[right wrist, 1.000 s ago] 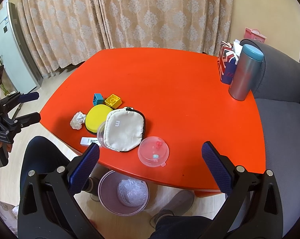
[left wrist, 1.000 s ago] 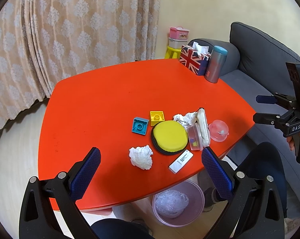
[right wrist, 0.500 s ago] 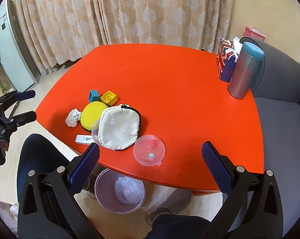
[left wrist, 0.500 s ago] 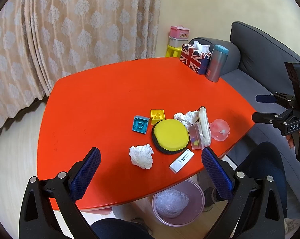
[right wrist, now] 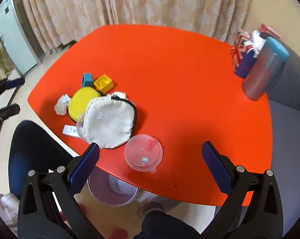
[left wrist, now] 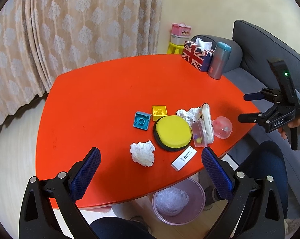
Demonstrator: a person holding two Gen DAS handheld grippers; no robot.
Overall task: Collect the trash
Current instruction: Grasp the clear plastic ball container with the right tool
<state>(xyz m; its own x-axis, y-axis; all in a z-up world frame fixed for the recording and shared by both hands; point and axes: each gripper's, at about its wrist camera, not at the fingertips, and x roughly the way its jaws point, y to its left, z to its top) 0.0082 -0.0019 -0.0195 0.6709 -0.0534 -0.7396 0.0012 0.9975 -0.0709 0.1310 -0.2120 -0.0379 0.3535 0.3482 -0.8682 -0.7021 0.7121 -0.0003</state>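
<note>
A crumpled white tissue (left wrist: 143, 153) lies on the red table (left wrist: 102, 99) near its front edge, just ahead of my open left gripper (left wrist: 150, 171). A second crumpled tissue (left wrist: 187, 113) sits behind the yellow round pad (left wrist: 172, 132), against the white pouch (right wrist: 110, 119). A small white card (left wrist: 184, 158) lies at the table edge. Below the edge stands a pink bin (left wrist: 177, 201) with a white bag wad inside. My right gripper (right wrist: 151, 164) is open above a clear plastic dome lid (right wrist: 143, 153). It also shows at the right of the left wrist view as the right gripper (left wrist: 246, 107).
Blue (left wrist: 142, 120) and yellow (left wrist: 159, 112) toy blocks and a clear cup (left wrist: 198, 132) crowd the pad. A Union Jack tissue box (left wrist: 196, 57) and grey tumbler (left wrist: 218, 62) stand at the far corner by a grey sofa (left wrist: 269, 55). The person's knees (left wrist: 263, 165) flank the bin.
Both grippers have moved closer to the table; the right wrist view has swung and dropped toward the pouch and dome lid. Nothing on the table has shifted.
</note>
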